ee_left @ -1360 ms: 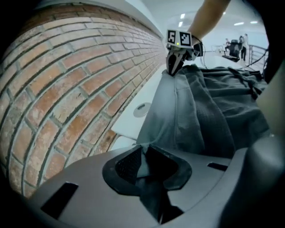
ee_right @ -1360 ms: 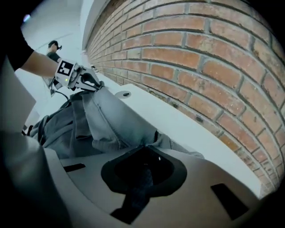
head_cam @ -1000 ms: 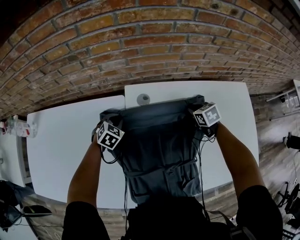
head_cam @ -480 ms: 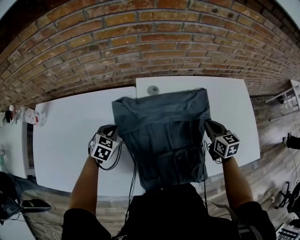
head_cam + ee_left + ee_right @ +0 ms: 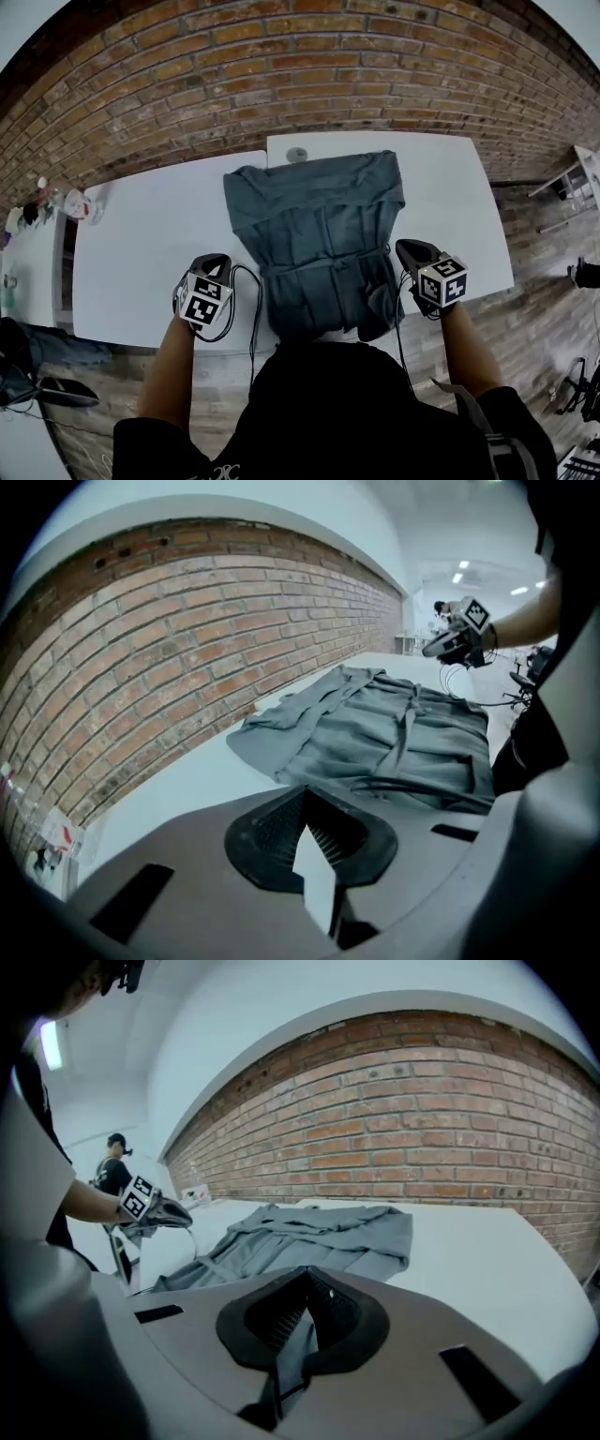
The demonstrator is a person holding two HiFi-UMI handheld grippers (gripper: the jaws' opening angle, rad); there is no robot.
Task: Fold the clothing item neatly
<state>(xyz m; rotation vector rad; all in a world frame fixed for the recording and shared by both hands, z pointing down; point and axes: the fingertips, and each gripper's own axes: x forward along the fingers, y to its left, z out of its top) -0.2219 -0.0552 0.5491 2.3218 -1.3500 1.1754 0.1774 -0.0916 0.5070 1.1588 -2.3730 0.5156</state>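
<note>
Soft grey garment [image 5: 314,244] lying rumpled and roughly rectangular on smooth white table [image 5: 141,253], left claw [image 5: 214,265] and right claw [image 5: 410,250] flanking it, both pressed together, rough brick wall [image 5: 281,84] behind.

The garment [image 5: 314,244] is soft, matt grey cloth; the table [image 5: 141,253] is smooth white; the wall [image 5: 281,84] is rough brick.

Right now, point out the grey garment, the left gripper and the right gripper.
grey garment [image 5: 314,225]: head view, middle of the spread cloth.
left gripper [image 5: 213,260]: head view, between its fingertips, left of the garment.
right gripper [image 5: 405,246]: head view, between its fingertips, right of the garment.
</note>
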